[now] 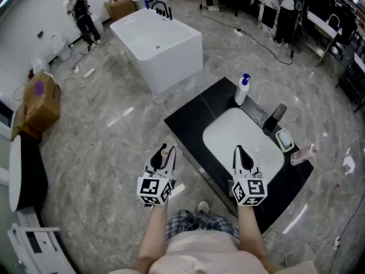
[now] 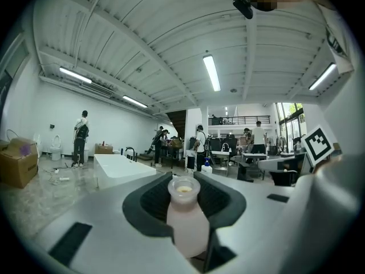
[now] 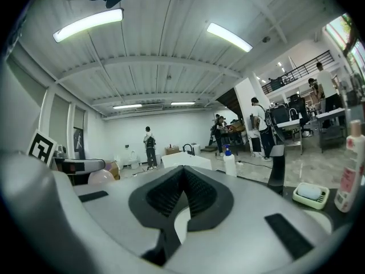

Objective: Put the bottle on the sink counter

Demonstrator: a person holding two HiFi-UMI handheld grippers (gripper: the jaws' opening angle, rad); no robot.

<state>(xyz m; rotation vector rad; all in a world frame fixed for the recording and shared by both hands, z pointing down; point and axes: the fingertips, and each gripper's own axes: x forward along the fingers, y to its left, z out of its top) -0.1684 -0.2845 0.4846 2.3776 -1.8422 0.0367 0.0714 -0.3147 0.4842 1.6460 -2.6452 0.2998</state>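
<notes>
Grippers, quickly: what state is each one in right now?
Left gripper: shut on the small pale pink plastic bottle.
Right gripper: shut, empty.

The sink counter (image 1: 188, 121) stands before me, slightly to my right, with its basin (image 1: 239, 138) sunk in the middle. On the basin's far side sits the faucet (image 1: 275, 119). A spray bottle (image 1: 243, 90) stands on the counter at the far end. A soap dish (image 1: 284, 140) sits just beside the faucet, and a 2nd bottle (image 1: 302, 154) stands past the dish at the counter's right edge.

My right gripper (image 1: 242, 150) hangs over the basin's near rim. My left gripper (image 1: 165, 151) is over the floor, left of the counter, with the bottle (image 2: 185, 221) between its 2 jaws.

A bathtub (image 1: 159, 41) stands farther ahead, and a cardboard box (image 1: 41, 104) sits far to my left.
</notes>
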